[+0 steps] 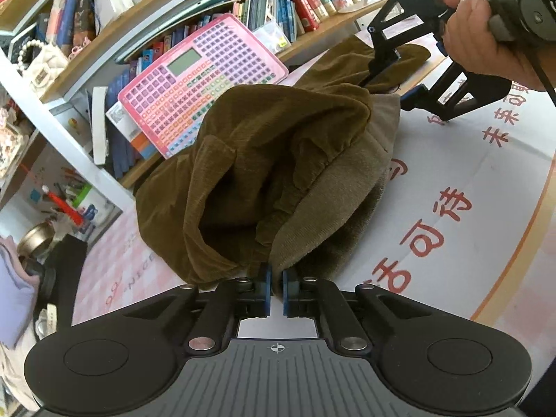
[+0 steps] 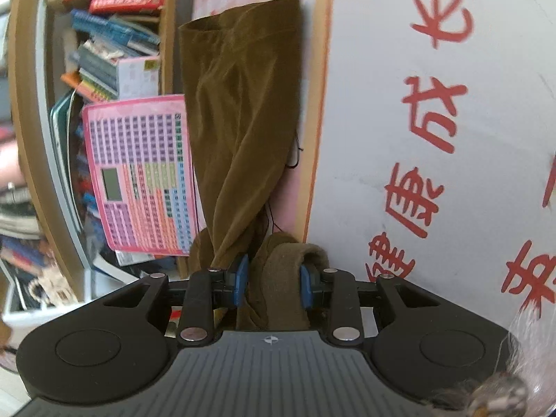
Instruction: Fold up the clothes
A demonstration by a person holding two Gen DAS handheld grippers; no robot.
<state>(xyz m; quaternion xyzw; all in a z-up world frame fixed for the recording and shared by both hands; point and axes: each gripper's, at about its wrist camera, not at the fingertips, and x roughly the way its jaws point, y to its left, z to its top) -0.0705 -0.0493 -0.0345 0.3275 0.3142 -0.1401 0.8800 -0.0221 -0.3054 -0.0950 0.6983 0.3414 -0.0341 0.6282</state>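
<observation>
While both tongs grip the brown velvet trousers (image 1: 264, 160), the left gripper (image 1: 276, 290) is clamped on the waistband hem, the right gripper (image 2: 274, 283) on bunched cloth; the legs run away from it along the white tablecloth (image 2: 382, 121) edge.

Beside my brown trousers (image 1: 264, 160), the white tablecloth (image 1: 469, 180) carries red Chinese characters, among them 可 and 未来; the rest I cannot read.

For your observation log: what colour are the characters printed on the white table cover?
Red characters on the cover; clearest in the right wrist view.
</observation>
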